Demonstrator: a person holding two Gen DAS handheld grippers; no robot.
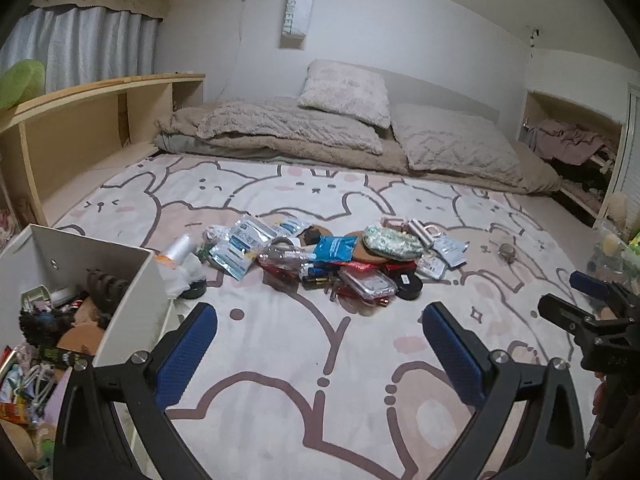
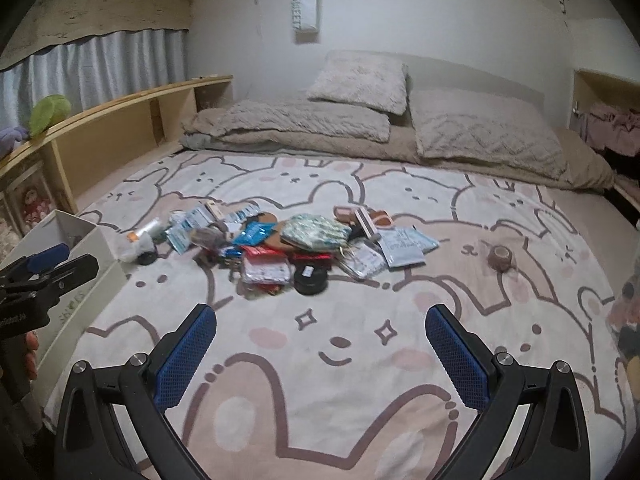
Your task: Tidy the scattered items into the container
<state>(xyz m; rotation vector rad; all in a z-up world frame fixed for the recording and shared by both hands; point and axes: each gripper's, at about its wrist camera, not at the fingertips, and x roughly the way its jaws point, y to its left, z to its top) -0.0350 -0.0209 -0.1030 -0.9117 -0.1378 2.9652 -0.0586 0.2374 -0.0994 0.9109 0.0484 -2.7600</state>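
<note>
- Both hand-held grippers hover over the near part of the bed: the left hand-held gripper [image 1: 320, 320] has its blue-padded fingers spread wide with nothing between them, and the right hand-held gripper [image 2: 320, 322] is equally wide and empty.
- Scattered items [image 1: 320, 254] lie in a loose heap near the middle of the bed [image 2: 400, 360], on a blanket printed with cartoon rabbits.
- Within the heap, a round black tin [image 2: 310, 278] sits at the near edge, a green patterned pouch [image 2: 316, 232] rests on top, and a blue packet [image 1: 335, 247] lies just beside the pouch.
- A small roll of tape [image 2: 500, 258] sits apart from the heap, toward the right edge of the bed.
- The white container [image 1: 132, 304] stands at the left edge of the bed, already partly filled with assorted objects.
- Folded bedding and pillows [image 1: 344, 92] line the far edge.
</note>
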